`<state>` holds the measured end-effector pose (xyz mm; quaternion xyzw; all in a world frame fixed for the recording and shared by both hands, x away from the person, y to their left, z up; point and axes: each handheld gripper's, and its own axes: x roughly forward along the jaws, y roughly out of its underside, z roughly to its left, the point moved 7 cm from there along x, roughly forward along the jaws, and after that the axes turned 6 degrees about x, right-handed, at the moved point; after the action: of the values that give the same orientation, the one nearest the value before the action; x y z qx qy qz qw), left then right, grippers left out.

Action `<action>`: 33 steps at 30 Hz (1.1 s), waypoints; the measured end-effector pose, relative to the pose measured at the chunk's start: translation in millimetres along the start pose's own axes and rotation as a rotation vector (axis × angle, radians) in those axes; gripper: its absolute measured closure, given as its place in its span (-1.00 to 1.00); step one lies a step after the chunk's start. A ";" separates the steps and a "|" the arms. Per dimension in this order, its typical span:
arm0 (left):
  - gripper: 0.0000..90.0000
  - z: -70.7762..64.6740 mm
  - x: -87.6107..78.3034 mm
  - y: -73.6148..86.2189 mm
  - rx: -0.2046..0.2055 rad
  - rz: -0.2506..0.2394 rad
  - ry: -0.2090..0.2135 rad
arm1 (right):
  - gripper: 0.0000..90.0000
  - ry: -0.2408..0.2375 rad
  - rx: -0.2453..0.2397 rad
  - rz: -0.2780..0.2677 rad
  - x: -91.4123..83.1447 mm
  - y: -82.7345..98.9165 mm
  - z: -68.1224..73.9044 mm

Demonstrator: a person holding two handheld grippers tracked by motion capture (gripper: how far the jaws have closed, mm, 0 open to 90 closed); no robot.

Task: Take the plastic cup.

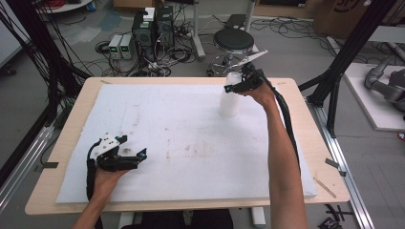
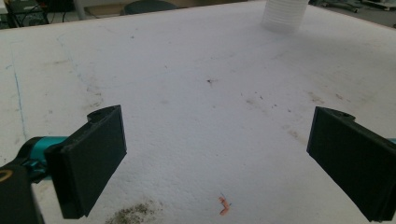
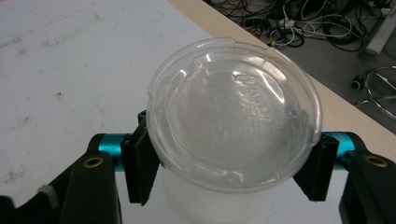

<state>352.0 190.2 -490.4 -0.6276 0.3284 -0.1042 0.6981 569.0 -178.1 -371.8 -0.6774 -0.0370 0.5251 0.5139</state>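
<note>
At the far right of the white foam pad (image 1: 191, 143) on the bench (image 1: 71, 124) stands a clear plastic container (image 1: 229, 98), upright, its round transparent lid (image 3: 233, 112) on top. The right hand-held gripper (image 1: 239, 87) is up at the lid, and the right gripper view shows its jaws pressed against the rim on both sides, partway closed around it. Near the left front edge, the left hand-held gripper (image 1: 132, 148) lies low over the pad, jaws spread wide with nothing between them, well apart from the container.
</note>
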 end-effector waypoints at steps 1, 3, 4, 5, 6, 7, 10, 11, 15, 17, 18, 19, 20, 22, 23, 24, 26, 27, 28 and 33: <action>-0.90 0.0 0.0 0.0 0.000 0.000 0.000 | -0.23 0.001 0.001 -0.003 -0.7 -0.6 0.5; -0.90 -0.1 0.0 0.1 0.001 0.001 0.000 | -0.22 0.003 -0.003 -0.014 -2.3 -2.3 1.1; -0.90 0.0 0.0 0.1 0.001 0.002 -0.001 | -0.21 0.005 -0.002 -0.016 -3.6 -3.2 1.3; -0.90 -0.1 0.0 0.0 0.000 0.000 0.000 | -0.20 0.003 -0.004 -0.022 -4.5 -4.2 1.4; -0.90 -0.2 0.1 0.0 0.000 0.001 -0.001 | -0.20 0.003 -0.001 -0.025 -5.5 -4.8 1.9; -0.90 -0.2 0.0 0.0 0.001 0.001 -0.001 | -0.19 0.004 -0.004 -0.027 -6.3 -5.2 1.7; -0.90 -0.3 0.0 0.0 0.001 0.001 -0.001 | -0.18 0.006 0.003 -0.028 -7.9 -5.2 1.3; -0.90 -0.3 0.0 0.0 0.001 0.001 -0.001 | -0.18 0.007 0.000 -0.030 -8.2 -5.6 1.3; -0.90 -0.4 0.4 -0.1 -0.001 -0.002 -0.003 | -0.17 0.013 -0.009 -0.049 -13.6 -10.7 3.6; -0.90 -0.3 0.5 0.0 0.001 0.000 -0.002 | -0.15 0.019 -0.019 -0.072 -18.5 -15.0 4.6; -0.90 -0.4 0.3 0.0 0.001 0.003 -0.001 | -0.14 0.021 -0.017 -0.083 -21.6 -17.0 4.7; -0.90 -0.4 0.2 0.1 0.002 0.004 0.000 | -0.14 0.020 -0.013 -0.093 -24.4 -19.4 4.5; -0.90 -0.4 0.5 -0.1 0.004 0.000 -0.002 | -0.14 0.018 -0.006 -0.096 -27.3 -21.4 4.7; -0.90 -0.5 0.6 -0.1 0.004 0.001 -0.001 | -0.14 0.017 -0.005 -0.108 -33.6 -26.9 5.9; -0.90 -0.4 0.5 0.0 0.005 0.002 -0.001 | -0.13 0.016 -0.006 -0.118 -37.2 -30.6 7.0; -0.90 -0.3 0.5 0.0 0.005 0.002 -0.001 | -0.13 0.016 -0.009 -0.124 -40.9 -34.1 8.3; -0.90 -0.4 0.6 0.0 0.005 0.002 -0.001 | -0.13 0.024 -0.015 -0.133 -49.4 -42.3 9.4; -0.90 -0.3 0.6 0.0 0.005 0.002 -0.001 | -0.12 0.027 -0.012 -0.142 -54.7 -46.8 10.1; -0.90 -0.4 0.5 0.0 0.005 0.002 0.001 | -0.12 0.025 -0.011 -0.152 -59.8 -51.9 10.8; -0.90 -0.3 0.7 0.0 0.003 0.003 -0.001 | -0.12 0.042 -0.027 -0.174 -83.4 -74.8 17.1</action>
<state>352.3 189.6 -490.6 -0.6259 0.3291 -0.1034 0.6995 555.6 -180.9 -259.3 -0.6893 -0.0921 0.4635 0.5491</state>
